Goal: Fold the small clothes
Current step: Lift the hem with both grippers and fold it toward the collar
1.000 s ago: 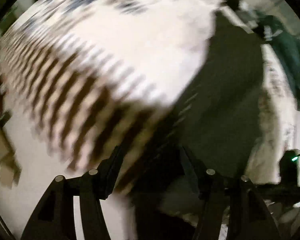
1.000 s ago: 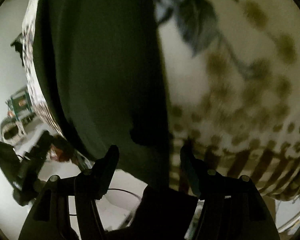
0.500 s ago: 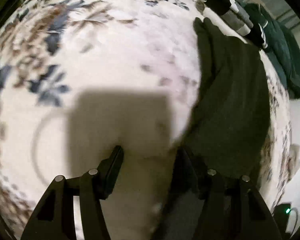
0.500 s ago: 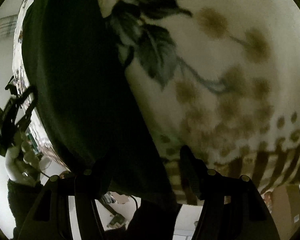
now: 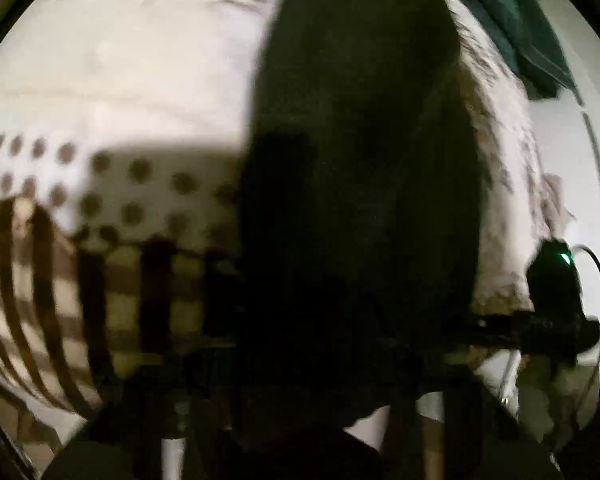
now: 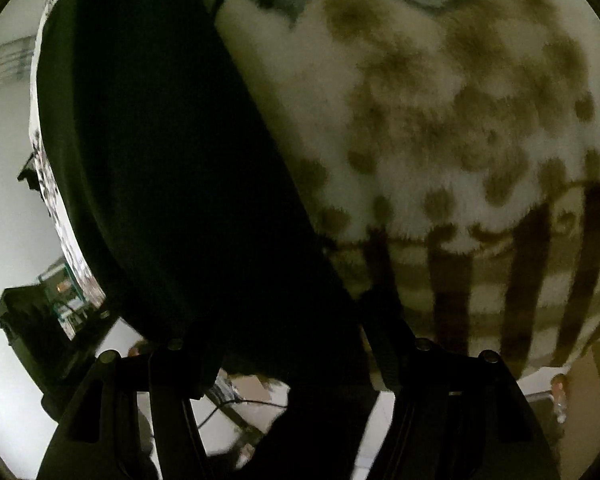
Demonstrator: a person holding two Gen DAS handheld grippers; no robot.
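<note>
The dark garment [image 5: 360, 200] lies on the patterned blanket [image 5: 120, 80], running from six toward twelve o'clock; our left gripper [image 5: 300, 392] has pinched shut at its near hem, though dimness hides the pads, while our right gripper [image 6: 292, 344], closing astride that hem, should bite evenly before we lift.

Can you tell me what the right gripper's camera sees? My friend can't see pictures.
A dark green cloth lies on a fluffy cream blanket with brown spots and stripes. The right gripper is low at the cloth's near edge, its jaws closing with cloth between them.
</note>
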